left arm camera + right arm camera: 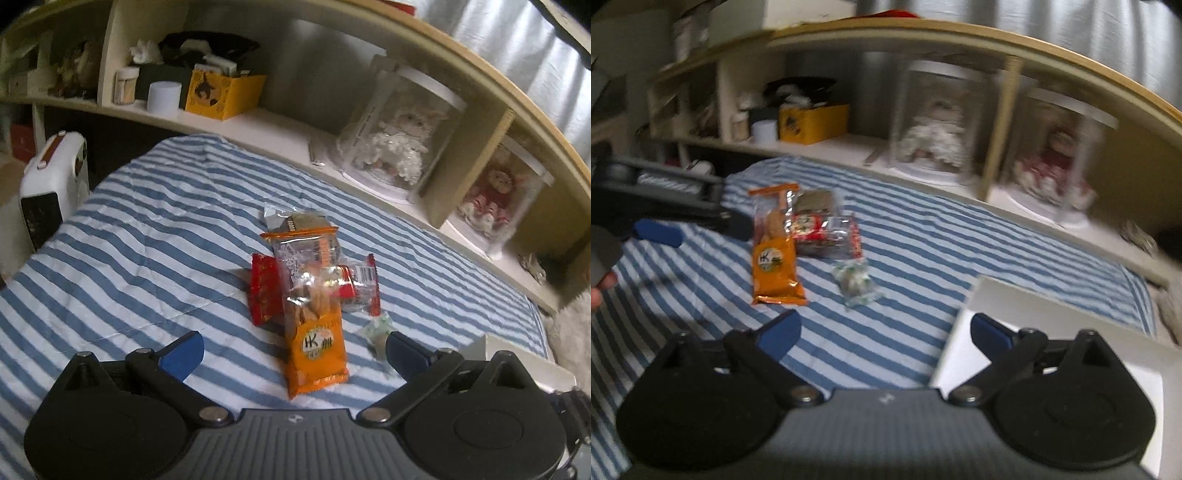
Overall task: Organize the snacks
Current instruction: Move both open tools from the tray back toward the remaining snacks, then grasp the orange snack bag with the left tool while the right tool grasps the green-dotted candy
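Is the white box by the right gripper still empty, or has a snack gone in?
Empty as far as visible: the white box shows only bare white floor, and the orange packet lies with the other snacks on the striped cover.

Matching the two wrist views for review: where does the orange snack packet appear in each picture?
Left wrist: orange snack packet lies bottom centre, between the open left gripper fingers.
Right wrist: it lies left of centre, above the open right gripper.
Shared landmark: yellow box on the shelf.

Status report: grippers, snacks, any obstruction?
Left gripper, right gripper open, empty. Orange snack packet heaped with others on striped blue-white cloth. Nothing blocking.
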`<state>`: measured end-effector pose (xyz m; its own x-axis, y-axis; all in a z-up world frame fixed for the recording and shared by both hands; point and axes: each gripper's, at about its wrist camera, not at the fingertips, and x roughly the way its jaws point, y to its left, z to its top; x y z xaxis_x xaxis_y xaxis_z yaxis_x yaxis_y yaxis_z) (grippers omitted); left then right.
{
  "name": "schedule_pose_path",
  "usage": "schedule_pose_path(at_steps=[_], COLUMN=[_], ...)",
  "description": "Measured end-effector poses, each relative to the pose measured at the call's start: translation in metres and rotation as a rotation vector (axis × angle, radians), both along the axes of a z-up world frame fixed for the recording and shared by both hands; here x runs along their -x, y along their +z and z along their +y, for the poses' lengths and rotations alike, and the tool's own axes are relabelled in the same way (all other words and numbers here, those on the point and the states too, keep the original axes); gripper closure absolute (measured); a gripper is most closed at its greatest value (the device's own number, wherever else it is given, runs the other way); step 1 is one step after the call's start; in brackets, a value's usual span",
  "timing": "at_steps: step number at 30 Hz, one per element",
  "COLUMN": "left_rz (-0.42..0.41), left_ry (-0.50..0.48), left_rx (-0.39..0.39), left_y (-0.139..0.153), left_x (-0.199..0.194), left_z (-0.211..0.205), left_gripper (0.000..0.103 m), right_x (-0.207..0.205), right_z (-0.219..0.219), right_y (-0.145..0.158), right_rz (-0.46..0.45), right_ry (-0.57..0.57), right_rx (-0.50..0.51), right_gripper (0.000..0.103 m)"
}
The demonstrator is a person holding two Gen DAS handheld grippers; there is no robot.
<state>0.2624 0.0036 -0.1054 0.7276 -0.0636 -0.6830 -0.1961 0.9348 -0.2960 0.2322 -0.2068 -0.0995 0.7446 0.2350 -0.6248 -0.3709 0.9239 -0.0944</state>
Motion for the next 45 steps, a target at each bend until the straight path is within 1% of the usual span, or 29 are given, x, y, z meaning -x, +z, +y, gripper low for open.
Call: schedule_pose_path(at_steps=[4,9,13,15,21,23,24,25,26,27,32,34,35,37,38,40,45], left_rz=[-0.001,0.021,0.065,0.066,0.062,0.074,0.077,0.077,0.072,0.069,0.068,0.064,0.055,0.043,0.050,0.046,0.043], left_ry=[0.021,0.020,0.029,0.033,0.050,0.077,0.090,0.094,0.092,0.096,0.118,0.114,0.107,0.090,0.092,0.095,0.113], left_rx=[0.017,-0.031,-0.054,-0.061,-0.147,-0.173,-0.179,-0.175,-0.166,-0.156,-0.102,-0.071,-0.045,-0.002,0.005,0.025,0.109], left_y=[-0.010,-0.025,-0.038,-0.041,-0.042,-0.044,-0.045,-0.046,-0.046,-0.046,-0.043,-0.042,-0.042,-0.040,-0.040,-0.040,-0.042], left_x=[-0.021,-0.039,-0.050,-0.052,-0.052,-0.051,-0.051,-0.049,-0.047,-0.045,-0.035,-0.033,-0.031,-0.031,-0.031,-0.030,-0.027], left_z=[-0.001,-0.011,-0.016,-0.018,-0.026,-0.025,-0.023,-0.021,-0.019,-0.016,-0.008,-0.008,-0.009,-0.010,-0.011,-0.009,0.004], left_gripper=[0.000,0.000,0.000,0.000,0.000,0.000,0.000,0.000,0.000,0.000,0.000,0.002,0.004,0.023,0.024,0.033,0.041], right_x=[-0.022,-0.047,-0.065,-0.073,-0.087,-0.090,-0.089,-0.089,-0.090,-0.090,-0.088,-0.086,-0.086,-0.084,-0.082,-0.078,-0.068], right_z=[0.019,0.036,0.042,0.041,0.046,0.050,0.052,0.054,0.053,0.053,0.047,0.046,0.044,0.041,0.039,0.037,0.030], right_y=[-0.008,-0.021,-0.033,-0.038,-0.048,-0.050,-0.051,-0.052,-0.053,-0.054,-0.050,-0.045,-0.043,-0.039,-0.038,-0.034,-0.029], right_rz=[0.009,0.006,0.025,0.040,0.035,0.032,0.027,0.027,0.031,0.040,0.072,0.085,0.093,0.113,0.123,0.143,0.185], right_ry=[0.078,0.118,0.123,0.126,0.143,0.150,0.151,0.151,0.155,0.159,0.150,0.146,0.139,0.127,0.123,0.120,0.109], right_rx=[0.027,0.047,0.085,0.079,0.071,0.098,0.116,0.128,0.128,0.125,0.087,0.069,0.058,0.032,0.021,0.012,0.001], right_gripper=[0.019,0.026,0.036,0.038,0.038,0.041,0.045,0.052,0.056,0.058,0.058,0.059,0.059,0.059,0.059,0.059,0.059])
